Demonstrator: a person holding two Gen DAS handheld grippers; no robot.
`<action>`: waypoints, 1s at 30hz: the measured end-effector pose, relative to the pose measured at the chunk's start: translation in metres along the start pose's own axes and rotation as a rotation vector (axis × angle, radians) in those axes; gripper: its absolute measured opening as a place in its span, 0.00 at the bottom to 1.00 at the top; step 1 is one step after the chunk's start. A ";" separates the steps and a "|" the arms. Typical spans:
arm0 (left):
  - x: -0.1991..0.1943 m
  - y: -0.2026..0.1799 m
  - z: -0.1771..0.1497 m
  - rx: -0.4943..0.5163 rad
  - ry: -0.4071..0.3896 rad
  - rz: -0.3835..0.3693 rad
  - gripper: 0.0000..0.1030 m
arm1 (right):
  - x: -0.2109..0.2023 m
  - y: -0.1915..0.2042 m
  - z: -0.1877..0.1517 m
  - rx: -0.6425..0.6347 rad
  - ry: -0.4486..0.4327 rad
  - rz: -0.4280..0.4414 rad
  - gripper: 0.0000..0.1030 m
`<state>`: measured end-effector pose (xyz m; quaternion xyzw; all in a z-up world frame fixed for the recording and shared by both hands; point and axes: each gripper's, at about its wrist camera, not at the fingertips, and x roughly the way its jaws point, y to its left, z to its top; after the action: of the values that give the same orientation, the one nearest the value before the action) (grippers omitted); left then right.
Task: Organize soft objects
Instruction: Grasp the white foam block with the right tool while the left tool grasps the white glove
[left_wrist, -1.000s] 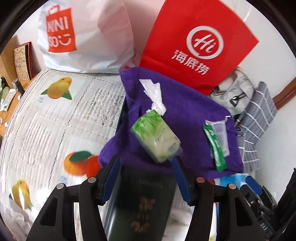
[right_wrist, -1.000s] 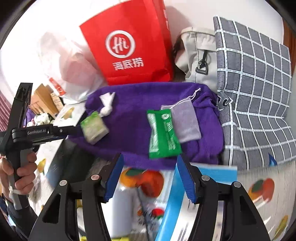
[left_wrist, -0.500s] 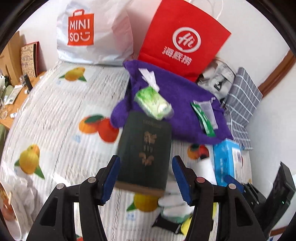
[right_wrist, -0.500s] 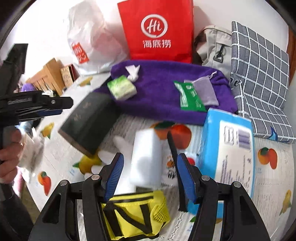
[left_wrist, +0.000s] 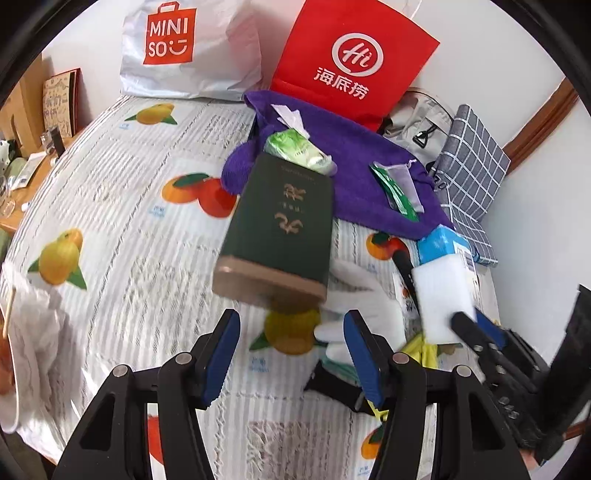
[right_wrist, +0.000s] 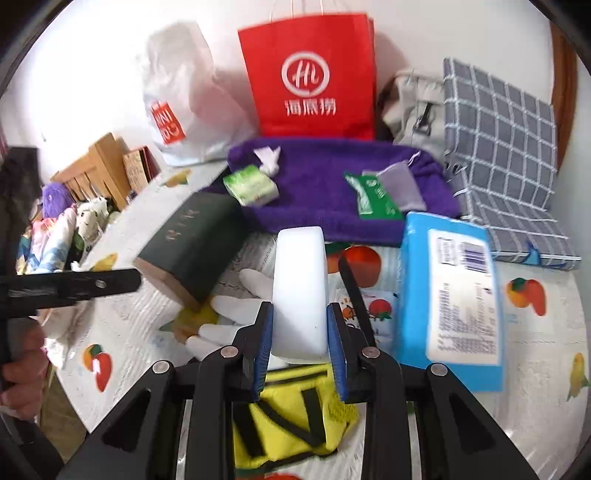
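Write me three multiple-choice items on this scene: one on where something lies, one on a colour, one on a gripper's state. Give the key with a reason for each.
1. Where does the green tissue pack lie?
A. on the purple towel
B. inside the red paper bag
C. on the checked cushion

2. What colour is the book cover?
A. red
B. dark green
C. yellow

3. What is the right gripper doing?
A. open over the blue packet
B. shut on the white sponge
C. shut on the white glove

Key:
1 A, the pack rests on the towel's left end, beside a crumpled tissue.
2 B, the cover is dark green with gold characters.
3 B, both blue pads press the sponge's sides, while the left gripper is open and holds nothing.
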<state>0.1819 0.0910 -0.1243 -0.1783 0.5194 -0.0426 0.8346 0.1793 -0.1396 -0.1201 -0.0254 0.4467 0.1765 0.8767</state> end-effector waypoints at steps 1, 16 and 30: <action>0.000 -0.002 -0.004 0.001 0.003 0.000 0.55 | -0.006 0.000 -0.002 0.000 -0.005 -0.001 0.28; 0.013 -0.030 -0.052 0.030 0.046 0.033 0.55 | -0.061 -0.042 -0.077 0.046 0.037 -0.052 0.28; 0.043 -0.076 -0.036 0.060 0.057 -0.004 0.56 | -0.029 -0.072 -0.117 0.107 0.094 -0.065 0.48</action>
<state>0.1779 0.0004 -0.1492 -0.1529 0.5410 -0.0649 0.8245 0.0972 -0.2395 -0.1750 -0.0010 0.4953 0.1223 0.8600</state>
